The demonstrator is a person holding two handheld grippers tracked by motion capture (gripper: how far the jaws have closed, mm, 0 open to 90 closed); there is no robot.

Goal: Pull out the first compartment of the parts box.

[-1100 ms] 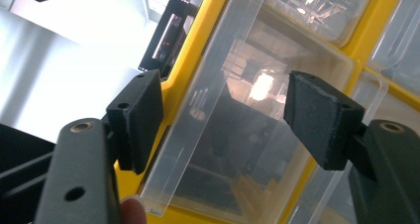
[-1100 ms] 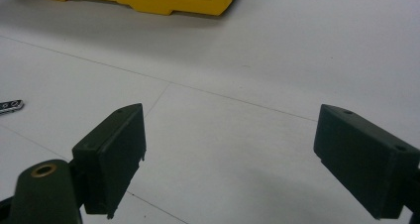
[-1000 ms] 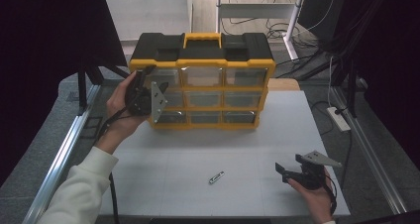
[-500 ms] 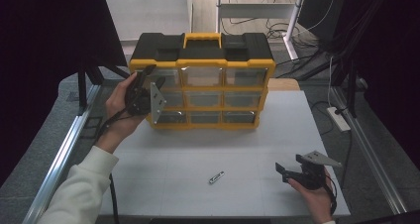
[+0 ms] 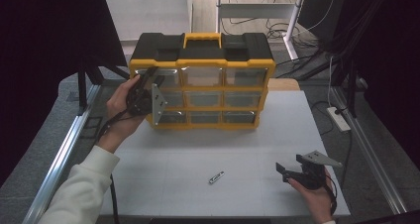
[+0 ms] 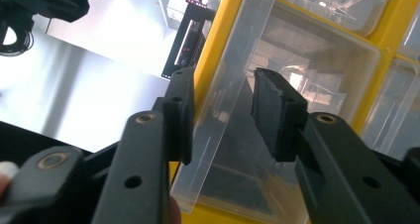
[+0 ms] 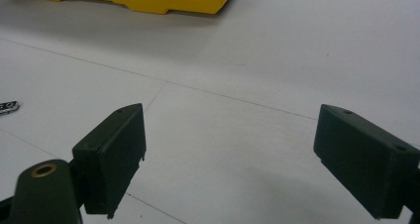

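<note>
The left gripper (image 6: 220,117) has just been closing around the clear drawer's (image 6: 297,90) front edge at the top left of the yellow organizer box (image 5: 202,80), likely so it can be pulled out. A gap is seen at the far pad, so it is not yet pinched. The right gripper (image 7: 233,162) is spread wide and kept low over the white table (image 5: 163,164), out of the way.

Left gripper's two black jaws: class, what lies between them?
In the left gripper view, the clear plastic front lip of a drawer in the yellow organiser cabinet lies between the left gripper jaws, which have just been closing.
</note>
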